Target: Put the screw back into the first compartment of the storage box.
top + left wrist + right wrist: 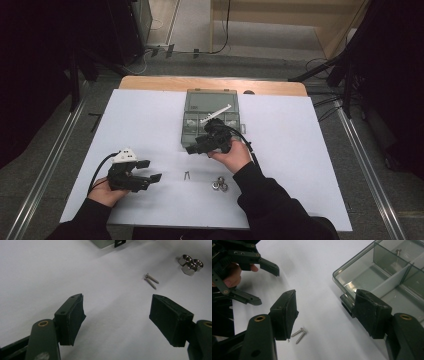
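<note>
A clear grey compartment box stands open at the middle of the white table sheet, and one small screw lies in a far compartment. Two loose screws lie on the sheet in front of it, with three steel nuts just to their right. My right gripper hovers at the box's front left corner, open and holding nothing, and the screws lie below its left jaw. My left gripper rests at the front left, open and empty, pointing toward the screws and nuts.
A white strip lies slanted across the box's compartments. The box lid lies back toward the table's far wooden edge. Bare white sheet spreads to the left and right of the box. My left gripper is seen in the right gripper view.
</note>
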Available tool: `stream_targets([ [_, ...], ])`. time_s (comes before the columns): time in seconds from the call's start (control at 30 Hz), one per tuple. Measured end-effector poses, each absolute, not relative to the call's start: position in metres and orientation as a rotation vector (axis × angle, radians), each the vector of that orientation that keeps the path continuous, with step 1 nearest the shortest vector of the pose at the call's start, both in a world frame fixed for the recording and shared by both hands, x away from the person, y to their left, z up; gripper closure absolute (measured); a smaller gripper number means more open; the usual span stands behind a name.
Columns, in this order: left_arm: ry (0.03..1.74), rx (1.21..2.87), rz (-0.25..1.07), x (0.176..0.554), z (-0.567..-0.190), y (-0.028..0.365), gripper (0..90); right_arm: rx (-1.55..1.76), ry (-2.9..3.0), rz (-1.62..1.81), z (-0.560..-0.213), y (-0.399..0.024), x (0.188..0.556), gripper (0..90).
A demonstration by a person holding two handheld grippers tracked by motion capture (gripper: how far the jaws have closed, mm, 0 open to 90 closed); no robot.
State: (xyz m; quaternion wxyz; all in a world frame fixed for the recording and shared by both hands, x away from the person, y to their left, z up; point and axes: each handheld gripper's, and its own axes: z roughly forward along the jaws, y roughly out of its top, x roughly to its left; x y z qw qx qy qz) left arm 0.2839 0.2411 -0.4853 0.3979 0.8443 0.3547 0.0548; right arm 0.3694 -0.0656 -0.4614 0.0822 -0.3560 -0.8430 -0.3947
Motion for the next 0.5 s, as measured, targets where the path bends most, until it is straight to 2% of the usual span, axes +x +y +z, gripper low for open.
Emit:
stream_targets([
  [0.5, 0.897, 2.137, 0.142, 0.284, -0.486, 0.242, 27.3, -1.047, -2.552, -1.123, -0.467, -0.063, 0.346, 38.0],
])
